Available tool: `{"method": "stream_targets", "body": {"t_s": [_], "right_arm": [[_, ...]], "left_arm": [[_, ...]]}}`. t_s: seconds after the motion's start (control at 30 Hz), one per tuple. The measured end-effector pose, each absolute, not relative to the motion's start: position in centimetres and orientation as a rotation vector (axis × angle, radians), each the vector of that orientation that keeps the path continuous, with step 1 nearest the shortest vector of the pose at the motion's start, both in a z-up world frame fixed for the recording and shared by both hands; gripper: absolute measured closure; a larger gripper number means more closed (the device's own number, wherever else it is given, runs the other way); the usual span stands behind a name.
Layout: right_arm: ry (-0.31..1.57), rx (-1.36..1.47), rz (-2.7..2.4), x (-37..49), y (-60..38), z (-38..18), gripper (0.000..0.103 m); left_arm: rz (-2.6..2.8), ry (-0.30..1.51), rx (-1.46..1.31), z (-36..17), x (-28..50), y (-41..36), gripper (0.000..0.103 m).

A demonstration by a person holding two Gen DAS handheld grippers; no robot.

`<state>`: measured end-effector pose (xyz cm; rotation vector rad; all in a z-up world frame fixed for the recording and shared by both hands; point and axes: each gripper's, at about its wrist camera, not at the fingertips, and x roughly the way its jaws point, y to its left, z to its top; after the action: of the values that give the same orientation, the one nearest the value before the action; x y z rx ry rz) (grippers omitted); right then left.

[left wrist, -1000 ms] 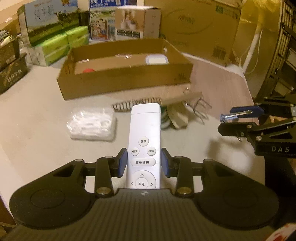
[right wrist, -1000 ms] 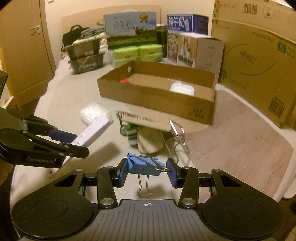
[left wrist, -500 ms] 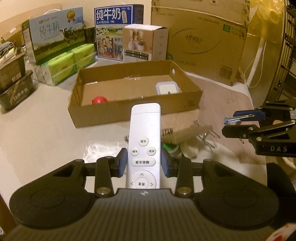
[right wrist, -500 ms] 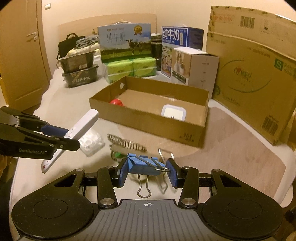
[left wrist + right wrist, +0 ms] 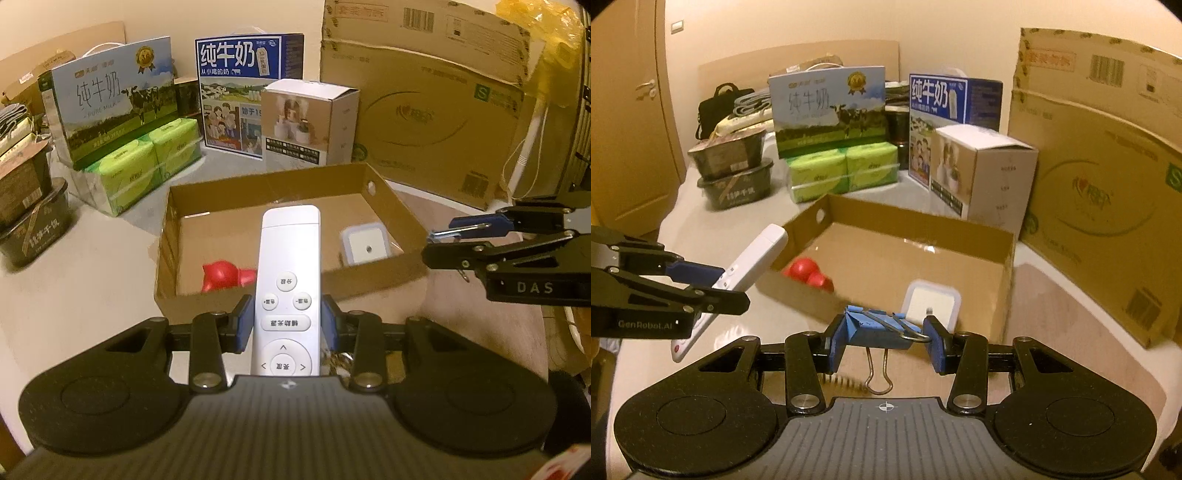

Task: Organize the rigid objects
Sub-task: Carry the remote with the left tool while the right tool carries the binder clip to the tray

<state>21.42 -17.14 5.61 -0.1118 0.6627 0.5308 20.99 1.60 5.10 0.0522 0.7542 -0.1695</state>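
A pale table (image 5: pixel 701 229) crowded with cartons is seen; a wooden door (image 5: pixel 624 129) stands at frame left. A white remote (image 5: pixel 288 288) is clamped in the left gripper (image 5: pixel 287 325) jaws, a blue binder clip (image 5: pixel 875 328) in the right gripper (image 5: pixel 884 341) jaws.

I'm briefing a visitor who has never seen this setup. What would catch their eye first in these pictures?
First, the two loaded grippers: the left gripper clamps a white remote, and the right gripper clamps a blue binder clip. Just beyond them lies an open cardboard box, with a red toy at its left end and a small white container toward its right. Milk cartons stand behind.
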Motion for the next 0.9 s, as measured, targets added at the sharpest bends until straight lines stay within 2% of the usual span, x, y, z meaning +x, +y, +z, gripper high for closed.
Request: {"method": "stream_targets", "body": {"t_s": [0.9], "right_arm": [[0.725,-0.069,0.482,32.9,-13.3,4.2,0.058]], "left_arm": [[-0.158,0.815,0.036,4.2,32.2,4.1,0.069]]}}
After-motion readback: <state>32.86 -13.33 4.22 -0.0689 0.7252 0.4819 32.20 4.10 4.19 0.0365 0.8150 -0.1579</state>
